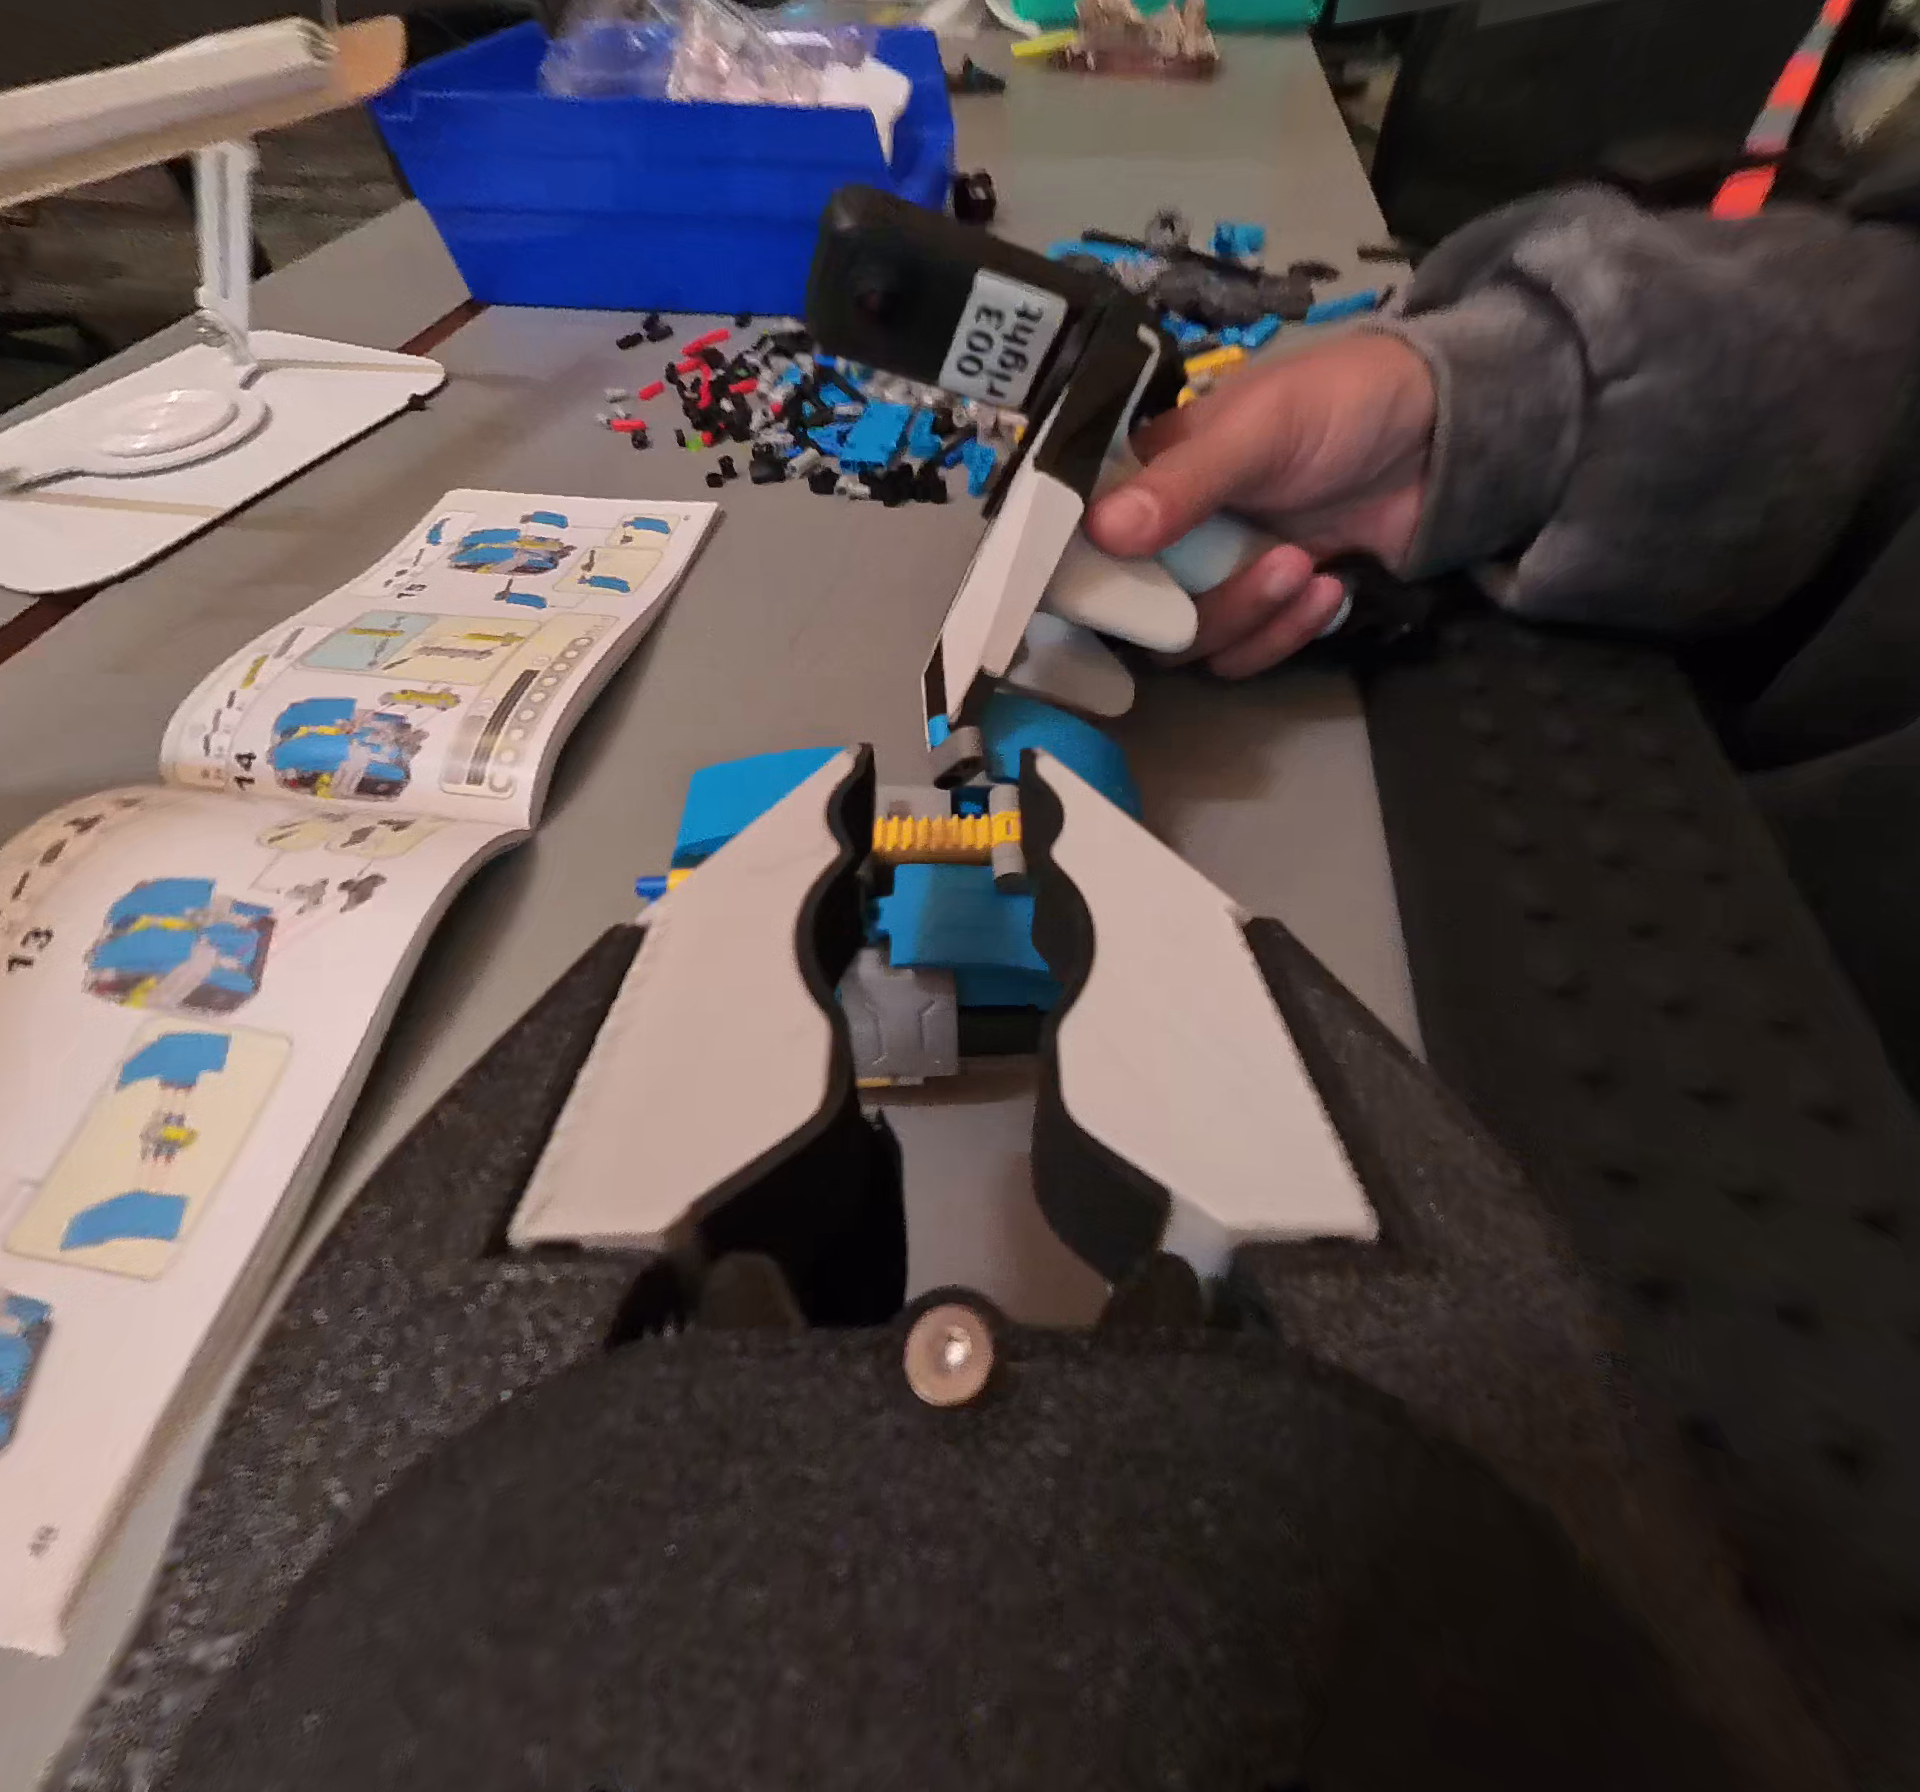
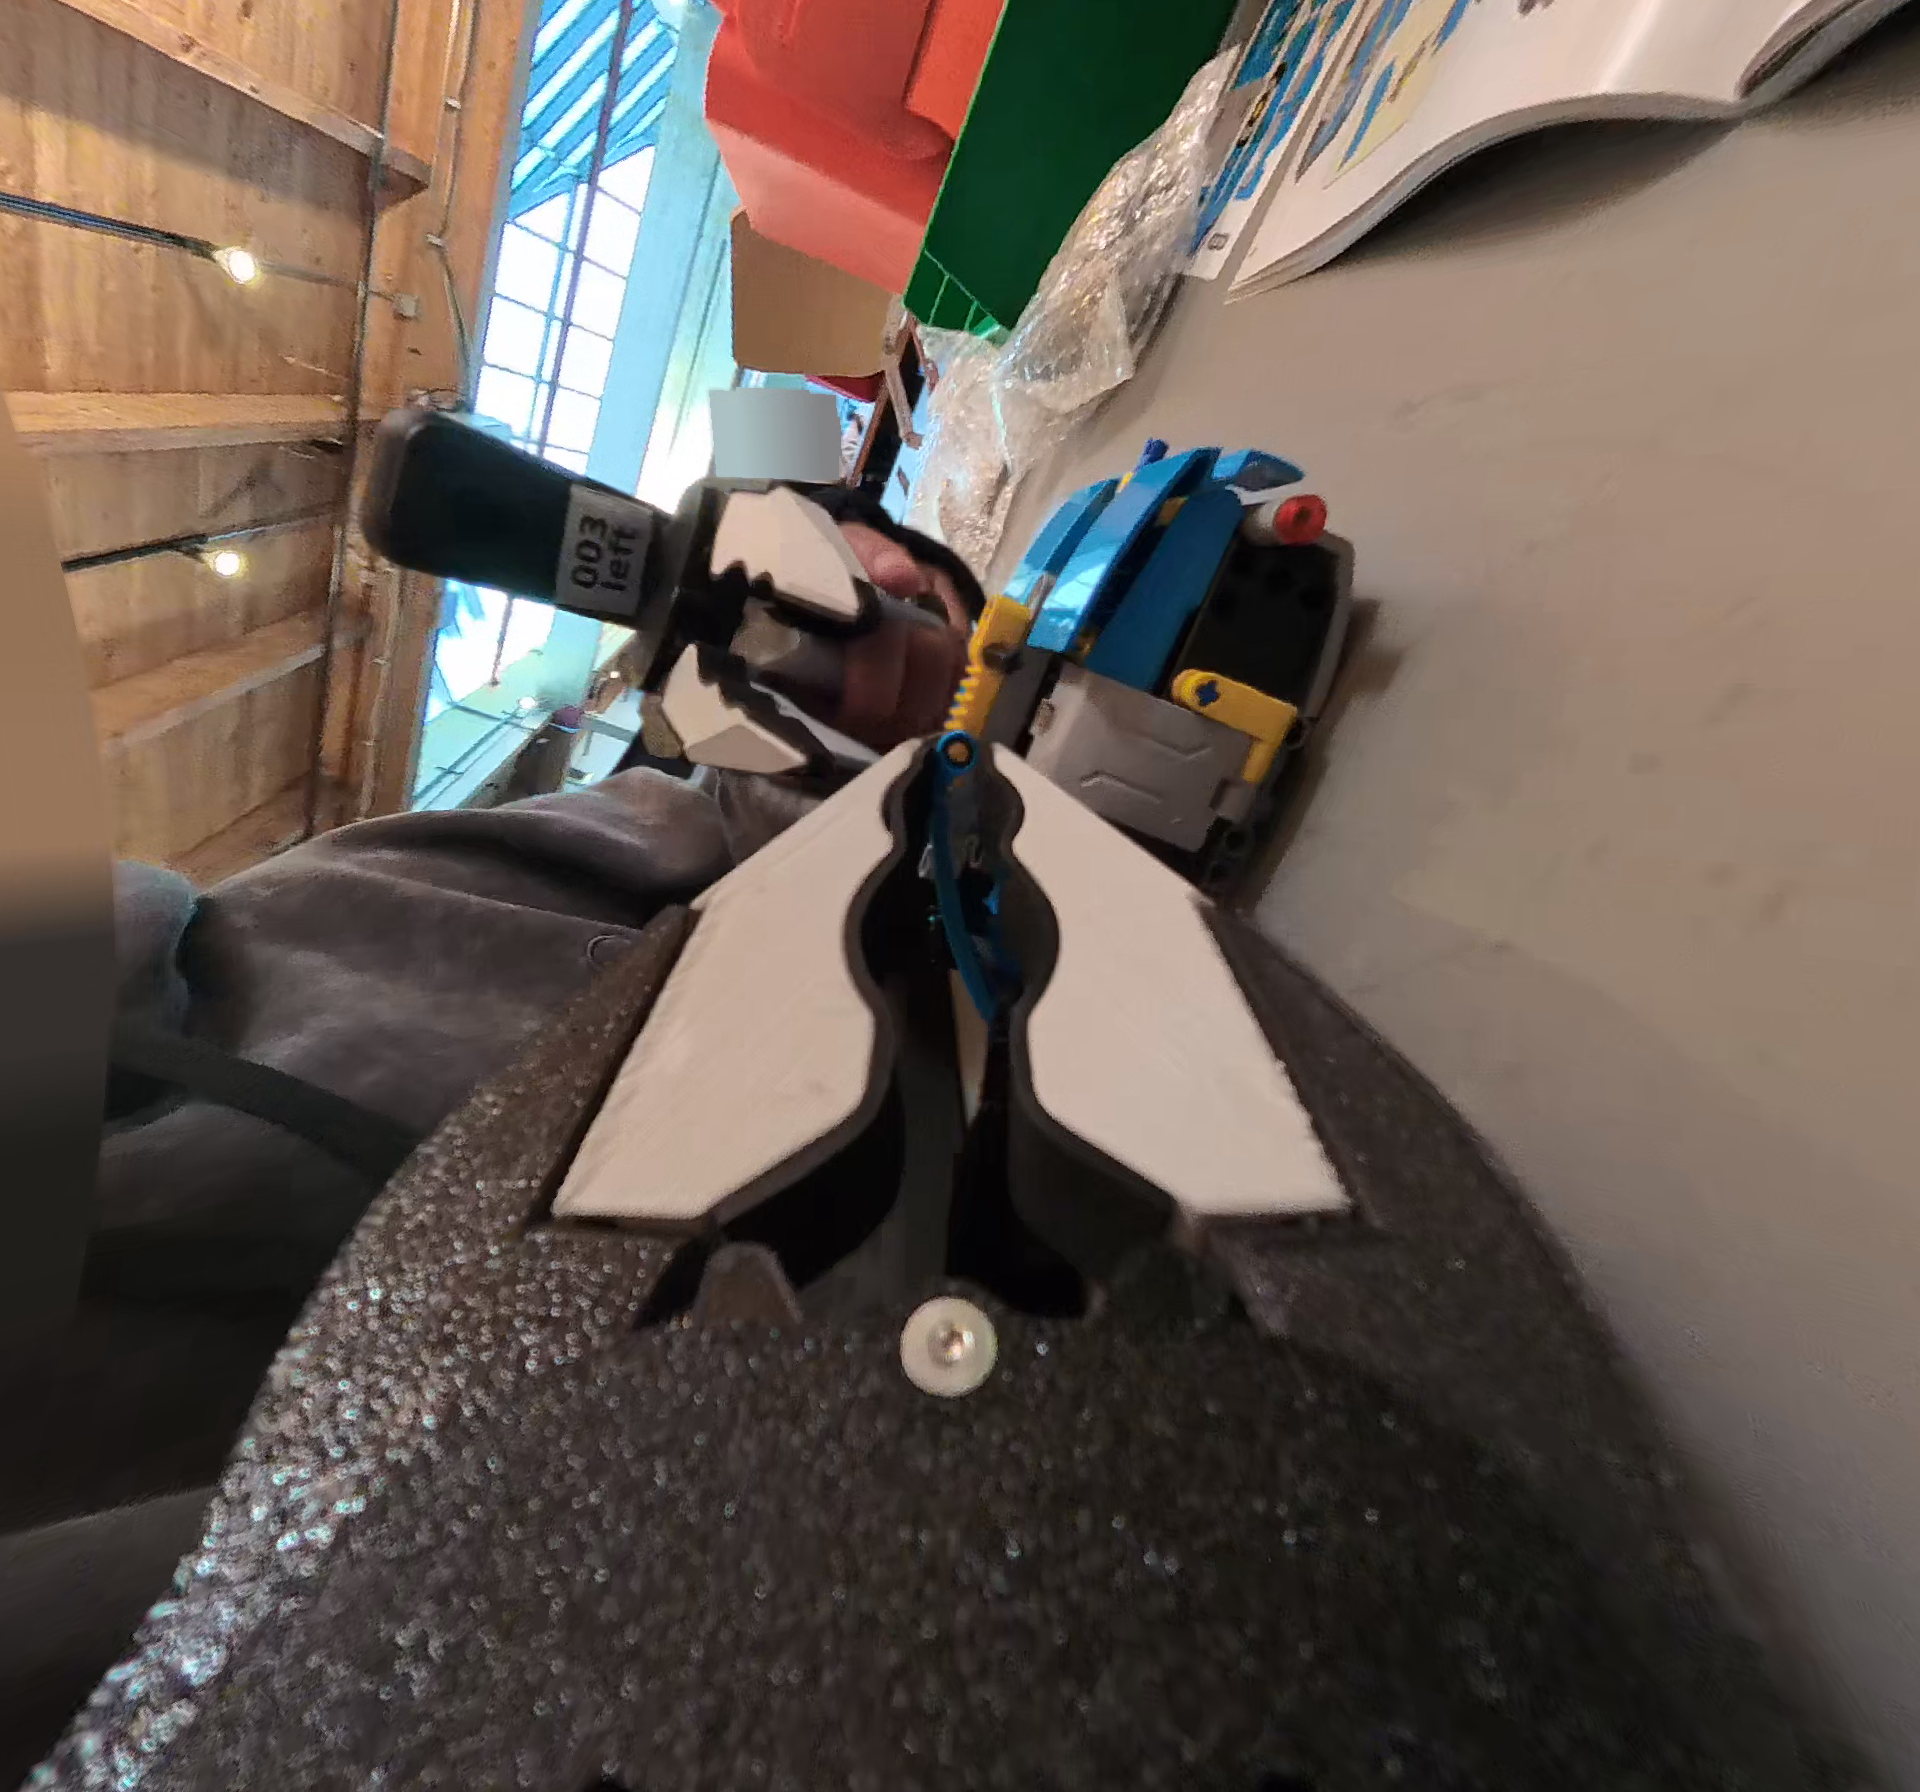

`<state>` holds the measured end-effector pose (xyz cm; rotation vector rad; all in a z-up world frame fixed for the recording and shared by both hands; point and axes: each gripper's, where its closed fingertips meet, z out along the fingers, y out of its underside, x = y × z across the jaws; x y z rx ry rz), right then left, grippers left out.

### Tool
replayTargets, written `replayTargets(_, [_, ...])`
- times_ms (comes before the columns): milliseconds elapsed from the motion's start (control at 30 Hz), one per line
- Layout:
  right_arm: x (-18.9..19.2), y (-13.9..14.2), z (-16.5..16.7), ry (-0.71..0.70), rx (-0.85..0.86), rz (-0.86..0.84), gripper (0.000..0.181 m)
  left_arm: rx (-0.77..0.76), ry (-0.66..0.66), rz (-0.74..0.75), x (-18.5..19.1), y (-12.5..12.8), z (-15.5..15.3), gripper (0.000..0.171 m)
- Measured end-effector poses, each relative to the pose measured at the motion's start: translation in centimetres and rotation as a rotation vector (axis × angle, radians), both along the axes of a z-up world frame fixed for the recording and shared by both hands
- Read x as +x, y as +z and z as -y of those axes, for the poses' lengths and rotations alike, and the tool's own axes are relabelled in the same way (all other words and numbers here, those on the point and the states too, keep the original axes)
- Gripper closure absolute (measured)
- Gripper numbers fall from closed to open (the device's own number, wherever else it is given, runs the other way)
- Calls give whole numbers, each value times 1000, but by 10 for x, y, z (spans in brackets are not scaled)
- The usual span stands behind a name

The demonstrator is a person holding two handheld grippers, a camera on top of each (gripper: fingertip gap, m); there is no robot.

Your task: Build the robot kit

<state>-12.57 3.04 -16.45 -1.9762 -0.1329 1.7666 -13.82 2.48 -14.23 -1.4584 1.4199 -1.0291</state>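
Observation:
A blue, grey and yellow brick model stands on the grey table. My left gripper straddles its top, and the jaws sit against both ends of a yellow toothed bar. My right gripper is shut on a thin curved blue piece. It holds the piece's end at the model's upper edge. In the left wrist view the right gripper comes down from the right, held by a hand in a grey sleeve. The left gripper shows beyond the model in the right wrist view.
An open instruction booklet lies left of the model. A pile of small loose pieces lies behind it, in front of a blue bin holding plastic bags. A white lamp base stands far left. The table edge runs along the right. Less than 4 cm separates the two grippers' tips.

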Motion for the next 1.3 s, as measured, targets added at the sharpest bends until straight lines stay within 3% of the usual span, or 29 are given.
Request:
replayTargets(233, [-1,8,4,26,-37,-91,175,100,-143,-105,21,-11,9,149])
replayTargets(700, [3,11,3,2,23,-82,173,-102,-168,-51,28,-7,4,159])
replayTargets(1100, [-1,9,9,52,10,-72,175,15,-199,-33,20,-9,11,159])
replayTargets(1200, [-2,9,10,48,36,-50,175,-32,-205,-23,19,-8,11,160])
replayTargets(1300, [-1,15,8,22,117,-27,173,-185,-197,19,20,-1,9,161])
